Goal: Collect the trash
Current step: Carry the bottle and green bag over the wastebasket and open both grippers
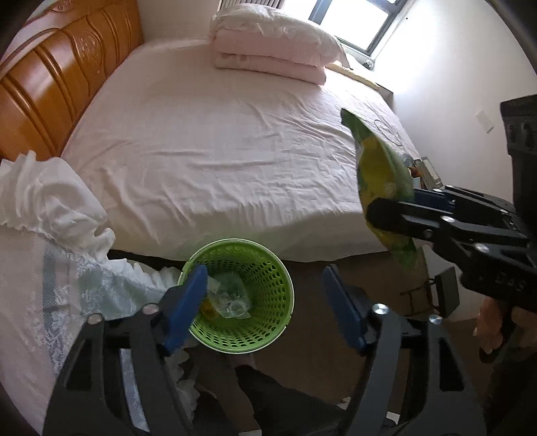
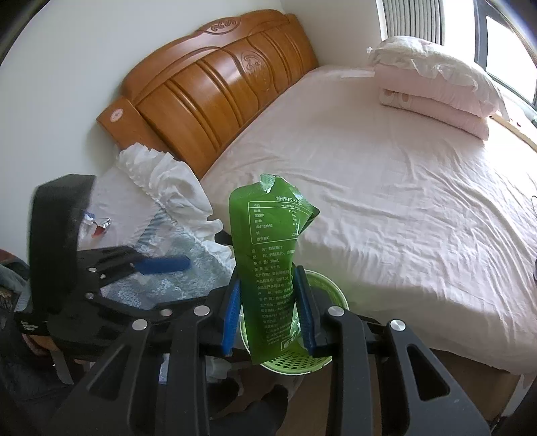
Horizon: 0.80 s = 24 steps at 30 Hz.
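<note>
**Pink sheet, green basket — bedside state**

Pink cotton sheet (image 1: pixel 208 141) covers the bed, wrinkled, bare across its middle. Carved orange-brown wooden headboard (image 2: pixel 214 87) stands against a white wall. At the far side, under the window (image 1: pixel 352 20), a folded pink quilt (image 1: pixel 268 60) carries a white pillow (image 2: pixel 436 63) on top. Beside the bed, a low surface draped in white lace cloth (image 1: pixel 43 268); a crumpled foil wrapper (image 2: pixel 99 226) lies on it.

Green perforated basket (image 1: pixel 258 298) stands on the brown floor just against the bed edge, between bed and lace cloth. Clear and yellow wrappers (image 1: pixel 225 298) lie inside it.

Left gripper (image 1: pixel 265 302) — jaws spread apart, nothing between the blue pads, poised over the basket mouth.

Right gripper (image 2: pixel 270 308) — clamped on a green drink pouch (image 2: pixel 268 255), pads pressing its lower half, pouch upright with torn top uppermost, held above the basket rim.

A dark trouser leg shows below the grippers.
</note>
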{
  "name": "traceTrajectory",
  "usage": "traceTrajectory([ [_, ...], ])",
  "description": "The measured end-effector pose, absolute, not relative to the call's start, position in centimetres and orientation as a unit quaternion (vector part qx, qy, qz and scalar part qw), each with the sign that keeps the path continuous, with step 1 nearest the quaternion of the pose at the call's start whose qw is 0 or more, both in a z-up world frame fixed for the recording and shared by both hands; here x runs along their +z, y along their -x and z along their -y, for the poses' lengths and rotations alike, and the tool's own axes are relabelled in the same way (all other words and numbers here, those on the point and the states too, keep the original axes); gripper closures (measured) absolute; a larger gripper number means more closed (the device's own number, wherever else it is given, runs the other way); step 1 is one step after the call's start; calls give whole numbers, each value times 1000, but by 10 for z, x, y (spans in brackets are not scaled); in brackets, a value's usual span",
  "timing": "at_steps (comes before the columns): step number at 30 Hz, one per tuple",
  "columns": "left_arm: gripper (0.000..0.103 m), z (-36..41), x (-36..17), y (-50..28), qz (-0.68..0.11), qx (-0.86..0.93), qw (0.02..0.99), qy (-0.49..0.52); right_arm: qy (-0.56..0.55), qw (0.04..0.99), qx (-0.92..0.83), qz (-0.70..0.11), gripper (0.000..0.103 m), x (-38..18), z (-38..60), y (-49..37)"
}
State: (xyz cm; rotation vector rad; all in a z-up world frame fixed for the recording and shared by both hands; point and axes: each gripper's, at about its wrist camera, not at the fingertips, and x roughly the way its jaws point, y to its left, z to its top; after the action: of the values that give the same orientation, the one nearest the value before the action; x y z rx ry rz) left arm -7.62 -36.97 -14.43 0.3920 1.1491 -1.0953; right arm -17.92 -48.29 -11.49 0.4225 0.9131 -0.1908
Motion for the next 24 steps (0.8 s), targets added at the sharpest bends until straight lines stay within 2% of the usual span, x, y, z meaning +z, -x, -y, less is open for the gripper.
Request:
traceTrajectory([
  [10, 9, 336, -107, 74, -477, -460, 735, -144, -203, 870, -92, -440, 72, -121, 479, 174],
  [14, 8, 310, -93, 76, -458, -442, 760, -135, -198, 868, -96, -445, 72, -125, 470, 171],
  [24, 8, 252, -83, 61, -468, -394, 787, -81, -196, 859, -94, -464, 72, -142, 444, 161],
])
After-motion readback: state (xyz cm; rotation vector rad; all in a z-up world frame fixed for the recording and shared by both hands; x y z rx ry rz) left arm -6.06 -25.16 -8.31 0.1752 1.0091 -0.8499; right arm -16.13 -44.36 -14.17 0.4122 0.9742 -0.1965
